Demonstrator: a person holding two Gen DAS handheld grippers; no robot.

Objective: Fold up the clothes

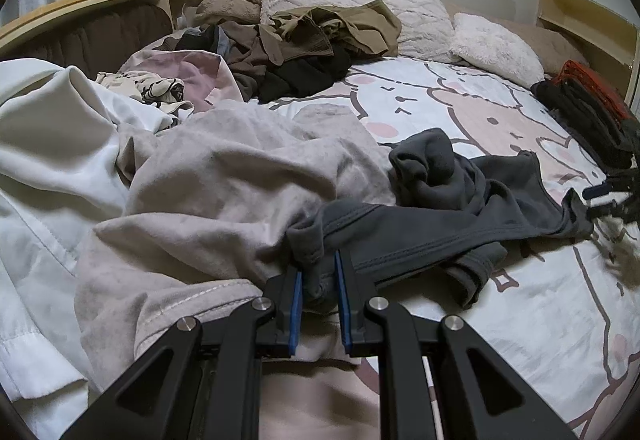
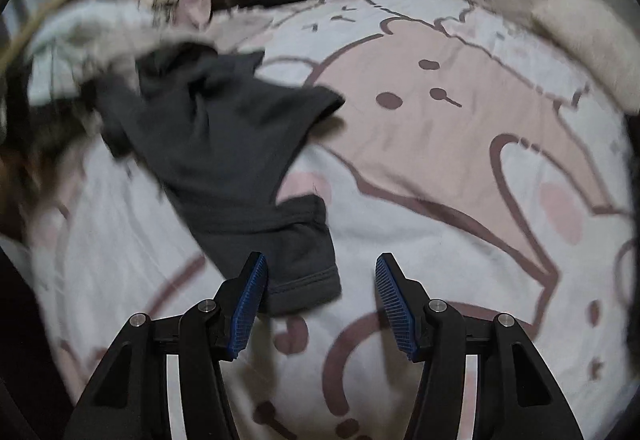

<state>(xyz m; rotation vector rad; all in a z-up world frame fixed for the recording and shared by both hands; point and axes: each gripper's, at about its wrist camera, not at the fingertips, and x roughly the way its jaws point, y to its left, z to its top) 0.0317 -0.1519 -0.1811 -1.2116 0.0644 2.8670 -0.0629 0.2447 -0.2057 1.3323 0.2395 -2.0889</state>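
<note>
Left gripper [image 1: 319,272] is pinching one bunched corner of the grey top [image 1: 460,195], jaws pressed on the cloth. The top is lying crumpled on the bed [image 1: 540,300], long axis running from that corner out right, toward the right gripper [image 2: 321,280]. Right jaws are hanging spread, w/ a hem end just betw. them, nearer the left jaw. Count: 1 grey top, 2 grippers, 1 far heap [image 1: 320,39] waiting.

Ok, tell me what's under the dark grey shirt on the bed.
The dark grey shirt lies partly on the beige blanket and partly on the cartoon-print bedsheet. Whatever sits directly beneath its bunched folds is covered.
</note>
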